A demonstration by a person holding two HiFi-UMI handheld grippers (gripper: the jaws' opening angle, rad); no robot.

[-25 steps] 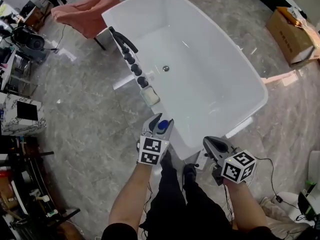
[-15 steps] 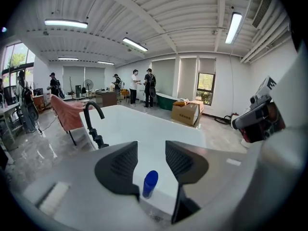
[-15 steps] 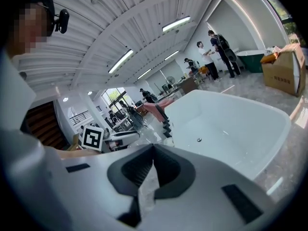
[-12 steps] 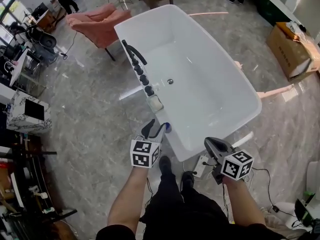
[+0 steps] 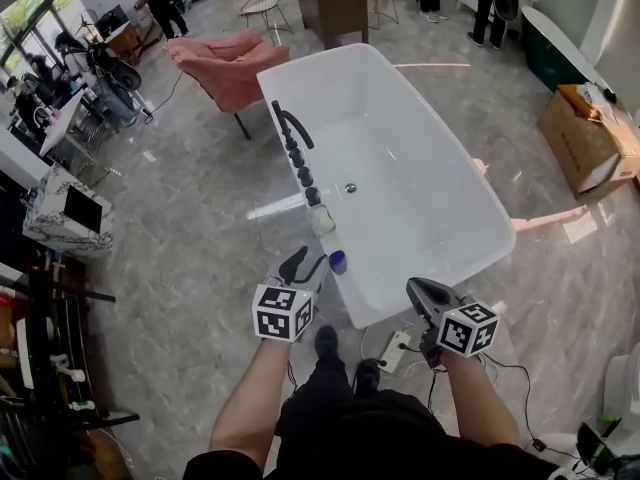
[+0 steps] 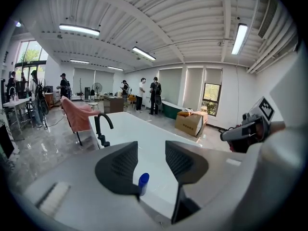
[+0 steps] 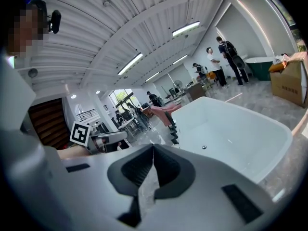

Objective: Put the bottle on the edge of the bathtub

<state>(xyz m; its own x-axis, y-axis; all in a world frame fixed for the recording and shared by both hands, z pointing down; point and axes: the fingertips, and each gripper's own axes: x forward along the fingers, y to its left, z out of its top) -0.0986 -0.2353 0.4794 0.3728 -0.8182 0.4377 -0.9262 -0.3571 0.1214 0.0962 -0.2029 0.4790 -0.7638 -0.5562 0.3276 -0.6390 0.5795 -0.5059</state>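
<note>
Bottle (image 5: 337, 261): stands upright on the tub's (image 5: 315, 58) left rim, close to the near corner. A second ago it sat between your left jaws.
Left gripper (image 5: 306, 263): jaws apart and empty; you have drawn it back just clear of the bottle.
Right gripper (image 5: 418, 290): jaws together, empty, off the tub's near end as before.

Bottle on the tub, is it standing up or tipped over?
Standing up. The bottle points straight up on the bathtub rim, not lying flat.
</note>
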